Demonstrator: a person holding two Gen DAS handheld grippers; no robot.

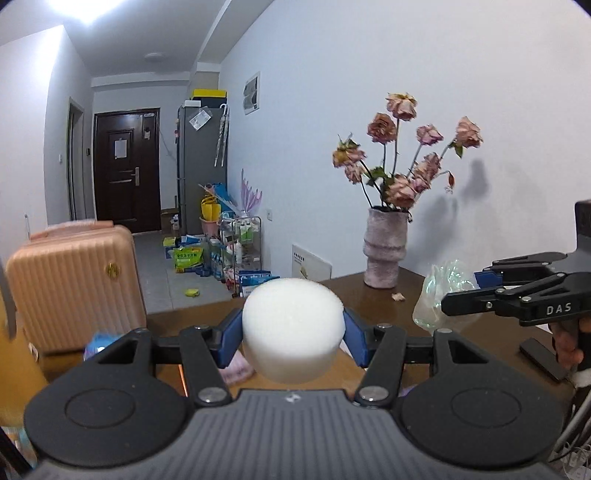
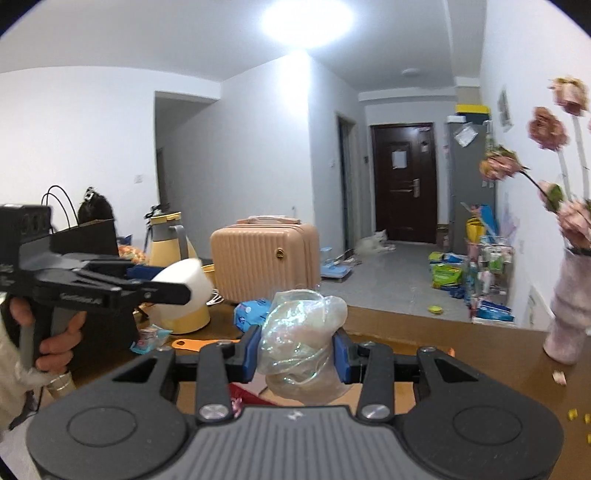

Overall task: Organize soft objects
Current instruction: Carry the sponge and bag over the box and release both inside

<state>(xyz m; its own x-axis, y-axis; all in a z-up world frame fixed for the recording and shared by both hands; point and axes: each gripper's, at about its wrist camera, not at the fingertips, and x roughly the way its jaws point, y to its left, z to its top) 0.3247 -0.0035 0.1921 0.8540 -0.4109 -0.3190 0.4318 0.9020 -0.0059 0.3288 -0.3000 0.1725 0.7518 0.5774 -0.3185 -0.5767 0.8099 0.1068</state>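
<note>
Sponge (image 1: 291, 328), light and squashy, pinched at mid-sides in left tool (image 1: 291, 332) above the worktop (image 1: 354, 295); crinkly film bundle (image 2: 301, 345), featherlight, slippery, easily crushed, pinched likewise in right tool (image 2: 295, 350), aloft.

- White walls (image 1: 332, 74), bright ceiling light (image 2: 306, 22) overhead.
- Dark door (image 1: 127, 170) far down the grey tiled floor (image 2: 391, 273).
- Pink suitcase (image 1: 74, 288) left, grey fridge (image 1: 201, 166) beyond.
- Brown table (image 1: 369, 299) near.
</note>
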